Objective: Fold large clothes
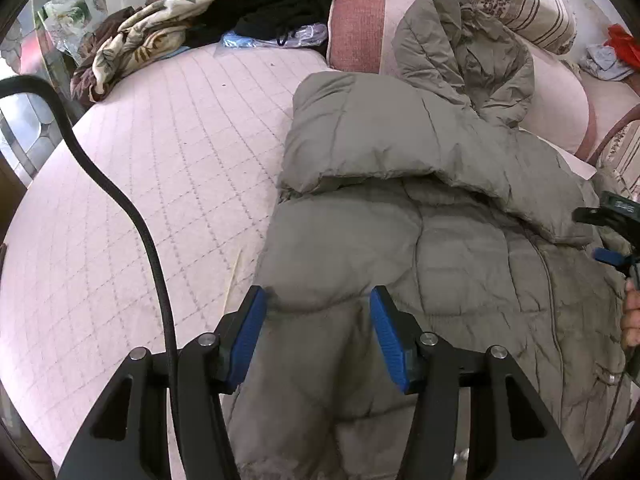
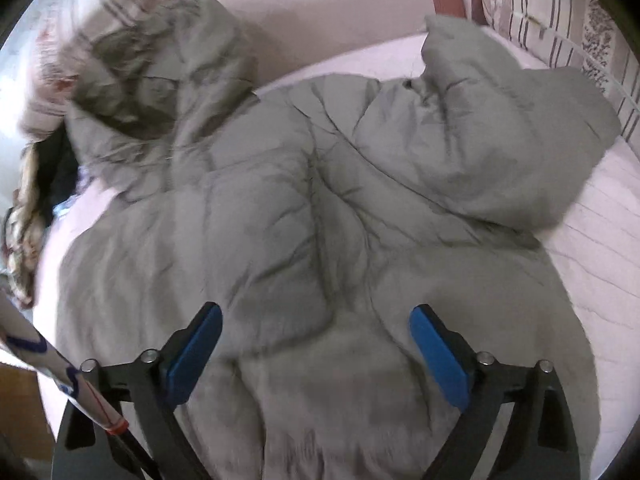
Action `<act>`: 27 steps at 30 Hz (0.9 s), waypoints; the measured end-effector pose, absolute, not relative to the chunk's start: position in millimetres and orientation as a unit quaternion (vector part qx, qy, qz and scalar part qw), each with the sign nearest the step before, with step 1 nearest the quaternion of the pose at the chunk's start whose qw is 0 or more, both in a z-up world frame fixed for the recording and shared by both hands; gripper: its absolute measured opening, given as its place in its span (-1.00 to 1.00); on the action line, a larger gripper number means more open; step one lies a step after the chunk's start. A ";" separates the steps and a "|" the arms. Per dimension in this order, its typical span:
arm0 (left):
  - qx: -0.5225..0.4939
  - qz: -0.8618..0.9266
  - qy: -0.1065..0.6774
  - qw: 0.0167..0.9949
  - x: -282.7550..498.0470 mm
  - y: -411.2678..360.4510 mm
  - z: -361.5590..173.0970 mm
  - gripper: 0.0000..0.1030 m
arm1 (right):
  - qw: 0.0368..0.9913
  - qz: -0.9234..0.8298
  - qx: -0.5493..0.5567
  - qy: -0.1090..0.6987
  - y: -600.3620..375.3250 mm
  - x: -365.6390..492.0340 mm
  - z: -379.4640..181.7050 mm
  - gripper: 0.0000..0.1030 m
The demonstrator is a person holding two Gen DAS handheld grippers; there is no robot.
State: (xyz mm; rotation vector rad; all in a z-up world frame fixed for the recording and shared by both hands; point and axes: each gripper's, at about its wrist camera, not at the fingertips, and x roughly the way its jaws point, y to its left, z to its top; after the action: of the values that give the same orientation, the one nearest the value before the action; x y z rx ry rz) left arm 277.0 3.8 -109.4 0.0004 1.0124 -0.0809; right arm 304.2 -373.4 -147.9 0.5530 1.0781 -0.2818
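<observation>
Grey quilted coat [image 1: 440, 248] on a pink bed [image 1: 160, 184], partly folded. Left wrist view: one sleeve is already laid across the chest, its cuff end at 11 o'clock of the coat; the hood [image 1: 464, 52] lies crumpled toward 1 o'clock against the pillows. The left tool [image 1: 318, 300] stands half open over the coat's near edge at 6 o'clock, pads either side of a puffed ridge but not pressing it. The right tool shows at 3 o'clock, a hand [image 1: 632, 316] behind it.

Right wrist view (blurred): the right tool [image 2: 316, 320] is spread wide above the coat's body, nothing gripped; the other sleeve [image 2: 500, 128] sprawls unfolded at 2 o'clock. Judged step: sleeves being folded inward. The next move likely calls for reaching to that sleeve, pinching it, and carrying it across the chest.
</observation>
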 end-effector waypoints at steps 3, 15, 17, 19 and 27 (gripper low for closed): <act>0.002 -0.047 0.483 0.875 282.5 0.1 -106.4 0.03 | 0.804 -0.107 0.268 0.520 -369.4 321.8 -154.4 -0.04; 0.025 -0.029 0.480 0.877 289.9 -7.4 -118.3 0.06 | 0.830 -0.176 0.199 0.491 -401.3 349.4 -115.1 -0.63; 0.030 -0.026 0.480 0.877 290.7 -8.2 -121.8 0.10 | 0.824 -0.181 0.196 0.499 -401.1 353.2 -126.0 -0.63; 0.034 -0.024 0.482 0.875 291.6 -8.5 -125.6 0.13 | 0.818 -0.188 0.190 0.509 -400.6 357.1 -139.8 -0.62; 0.046 -0.015 0.489 0.871 293.7 -10.2 -127.6 0.26 | 0.812 -0.210 0.160 0.520 -391.5 366.3 -164.8 -0.46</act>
State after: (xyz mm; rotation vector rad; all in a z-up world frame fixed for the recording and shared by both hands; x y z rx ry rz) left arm 293.7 -10.2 -127.6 0.0965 1.0214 -0.0312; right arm 366.3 -391.5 -164.8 0.3410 1.1109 -0.4493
